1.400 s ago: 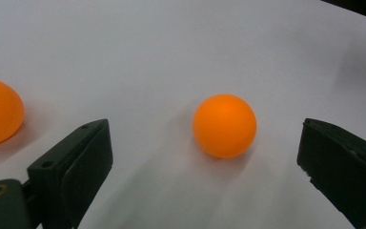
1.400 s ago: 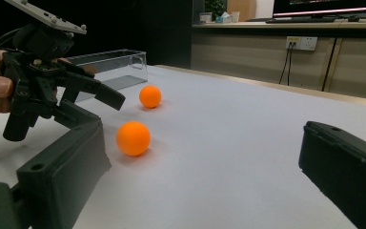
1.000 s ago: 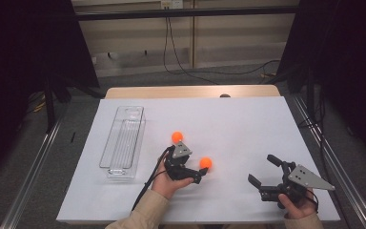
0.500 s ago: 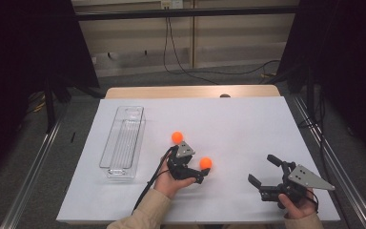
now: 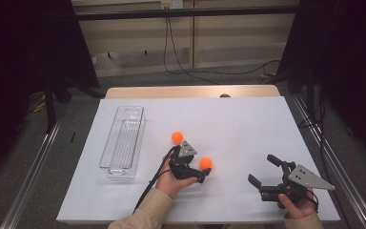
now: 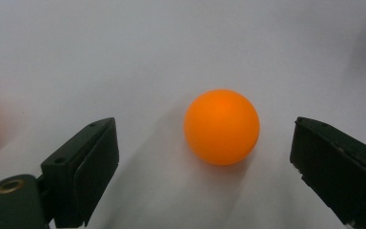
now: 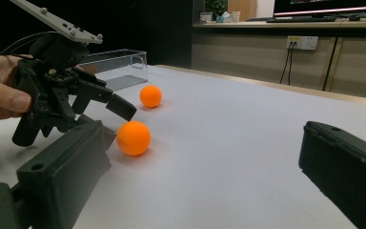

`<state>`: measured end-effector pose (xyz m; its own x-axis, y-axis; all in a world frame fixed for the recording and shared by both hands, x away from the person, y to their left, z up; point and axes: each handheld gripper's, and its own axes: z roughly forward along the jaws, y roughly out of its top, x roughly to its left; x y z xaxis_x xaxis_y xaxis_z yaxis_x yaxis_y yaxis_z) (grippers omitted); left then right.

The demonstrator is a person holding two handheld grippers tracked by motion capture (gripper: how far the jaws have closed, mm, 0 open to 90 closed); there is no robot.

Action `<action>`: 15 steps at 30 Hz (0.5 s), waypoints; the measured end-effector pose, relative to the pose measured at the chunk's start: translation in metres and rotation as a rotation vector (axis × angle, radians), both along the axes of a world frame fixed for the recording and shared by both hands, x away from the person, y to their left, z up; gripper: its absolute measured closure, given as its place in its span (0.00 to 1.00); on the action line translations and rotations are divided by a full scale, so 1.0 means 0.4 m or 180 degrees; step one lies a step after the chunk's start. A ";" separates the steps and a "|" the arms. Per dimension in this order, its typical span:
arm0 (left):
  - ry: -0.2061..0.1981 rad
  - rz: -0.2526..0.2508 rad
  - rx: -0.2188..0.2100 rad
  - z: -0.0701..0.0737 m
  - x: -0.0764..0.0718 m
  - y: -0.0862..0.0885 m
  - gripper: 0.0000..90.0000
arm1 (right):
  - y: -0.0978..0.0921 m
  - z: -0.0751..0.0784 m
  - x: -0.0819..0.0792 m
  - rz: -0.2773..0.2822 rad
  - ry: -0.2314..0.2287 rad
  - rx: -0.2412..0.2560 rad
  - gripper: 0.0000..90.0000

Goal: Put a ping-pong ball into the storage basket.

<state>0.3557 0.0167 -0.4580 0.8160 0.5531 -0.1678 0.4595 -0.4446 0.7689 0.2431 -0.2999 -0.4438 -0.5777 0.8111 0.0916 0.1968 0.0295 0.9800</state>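
Two orange balls lie on the white table sheet (image 5: 238, 124). The nearer ball (image 5: 205, 163) (image 6: 221, 126) (image 7: 133, 138) rests on the sheet between the jaws of my left gripper (image 5: 200, 168) (image 6: 207, 140) (image 7: 110, 117), which is open with a gap on each side of the ball. The second ball (image 5: 177, 137) (image 7: 150, 96) sits a little farther back and to the left. My right gripper (image 5: 261, 168) (image 7: 205, 143) stands open near the front right of the sheet, holding nothing and facing the left gripper.
A clear plastic tray (image 5: 123, 143) (image 7: 116, 62) lies lengthwise on the left part of the sheet, empty as far as I can see. A wooden table edge (image 5: 190, 91) runs along the back. Metal rails (image 5: 33, 167) flank both sides.
My left gripper has edged slightly toward the nearer ball, which now sits deeper between its jaws. Both balls and the right gripper have stayed in place.
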 end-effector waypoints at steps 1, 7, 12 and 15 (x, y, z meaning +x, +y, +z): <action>-0.0001 0.0006 0.0004 0.000 0.000 -0.001 0.10 | 0.000 0.000 0.000 0.0001 0.0000 -0.0001 0.02; -0.0006 0.0014 0.0038 0.000 0.003 -0.003 0.12 | 0.000 0.000 0.000 0.0002 -0.0002 0.0001 0.02; -0.0004 0.0019 0.0044 0.003 0.007 -0.008 0.13 | 0.000 0.000 0.000 -0.0001 -0.0003 0.0000 0.02; -0.0003 -0.0030 0.0067 0.004 0.008 -0.013 0.14 | 0.001 0.000 0.000 0.0000 -0.0002 0.0000 0.02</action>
<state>0.3589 0.0113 -0.4565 0.8213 0.5489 -0.1554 0.4544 -0.4648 0.7599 0.2430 -0.2997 -0.4437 -0.5778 0.8110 0.0914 0.1962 0.0294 0.9801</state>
